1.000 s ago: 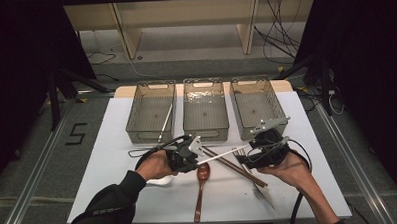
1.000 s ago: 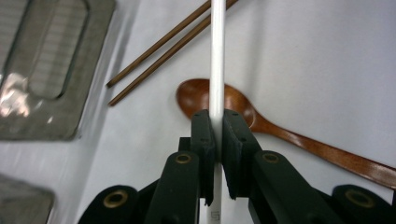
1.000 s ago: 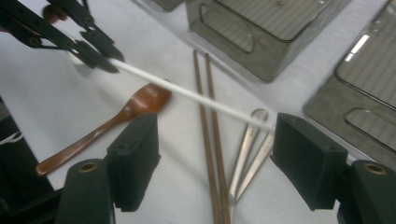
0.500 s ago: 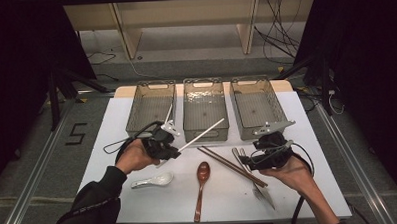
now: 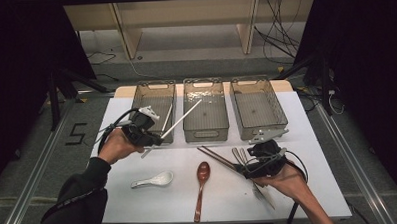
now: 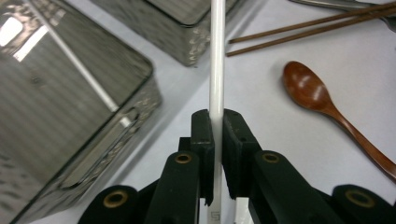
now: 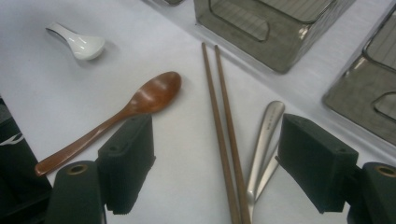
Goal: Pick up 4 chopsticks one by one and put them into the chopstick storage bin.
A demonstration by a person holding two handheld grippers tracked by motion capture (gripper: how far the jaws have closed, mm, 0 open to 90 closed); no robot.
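My left gripper (image 5: 156, 139) hovers just in front of the left bin (image 5: 142, 96), shut on a white chopstick (image 5: 184, 117) that slants up over the gap toward the middle bin (image 5: 206, 133). In the left gripper view the black jaws clamp this chopstick (image 6: 216, 70) near its lower end, and my left gripper (image 6: 216, 135) points past the left bin (image 6: 140, 102). Another white chopstick (image 5: 166, 118) lies inside that bin. My right gripper (image 5: 246, 166) rests low at the front right, open, its jaws straddling the brown chopsticks (image 7: 222, 116) and metal cutlery handles (image 7: 266, 140) without touching them.
A wooden spoon (image 5: 201, 184) and a white ceramic spoon (image 5: 153, 180) lie on the white mat toward the front. The right bin (image 5: 281, 109) stands at the back right. Brown chopsticks (image 5: 218, 159) lie diagonally between the wooden spoon and the right hand.
My left gripper has carried the white chopstick from the middle of the mat leftward and back, up to the left bin. The right gripper has stayed put.
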